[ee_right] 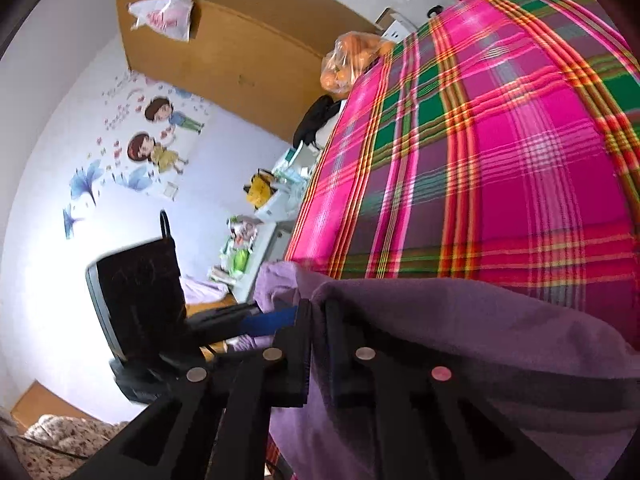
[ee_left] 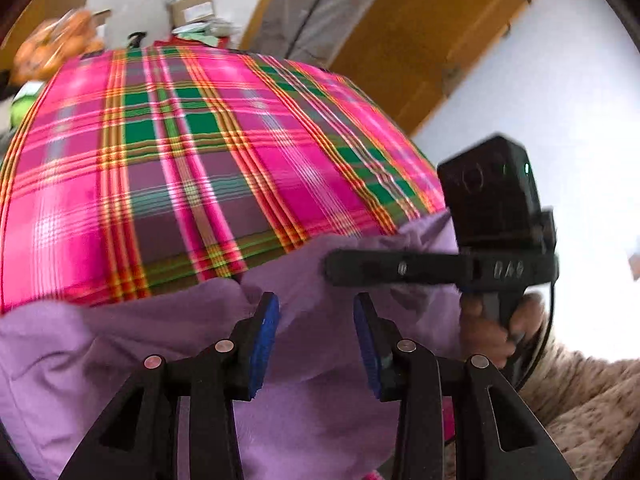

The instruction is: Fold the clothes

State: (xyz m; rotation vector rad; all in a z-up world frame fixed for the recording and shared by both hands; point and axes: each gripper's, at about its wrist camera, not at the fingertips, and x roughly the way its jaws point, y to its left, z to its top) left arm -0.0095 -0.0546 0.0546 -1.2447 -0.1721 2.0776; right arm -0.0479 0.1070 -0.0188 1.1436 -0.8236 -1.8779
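A lilac garment [ee_left: 80, 360] lies bunched at the near edge of a bed covered in pink, green and yellow plaid [ee_left: 200, 160]. My left gripper [ee_left: 316, 320] stands open over it, blue pads [ee_left: 264, 336] apart, with a fold of the cloth in the gap. My right gripper [ee_left: 332, 268] reaches in from the right, held by a hand [ee_left: 492, 332], its fingers closed flat on the cloth's raised edge. In the right wrist view, the right gripper [ee_right: 318, 308] is shut on the lilac garment [ee_right: 480, 320], which drapes over its right finger. The left gripper [ee_right: 272, 320] shows beside it.
The plaid bed [ee_right: 500, 140] stretches away ahead. A bag of oranges [ee_right: 352, 60] and boxes sit at its far end. Cluttered white shelves [ee_right: 248, 220] and a black bag [ee_right: 320, 120] line the bed's side. A brown door [ee_left: 420, 40] is behind.
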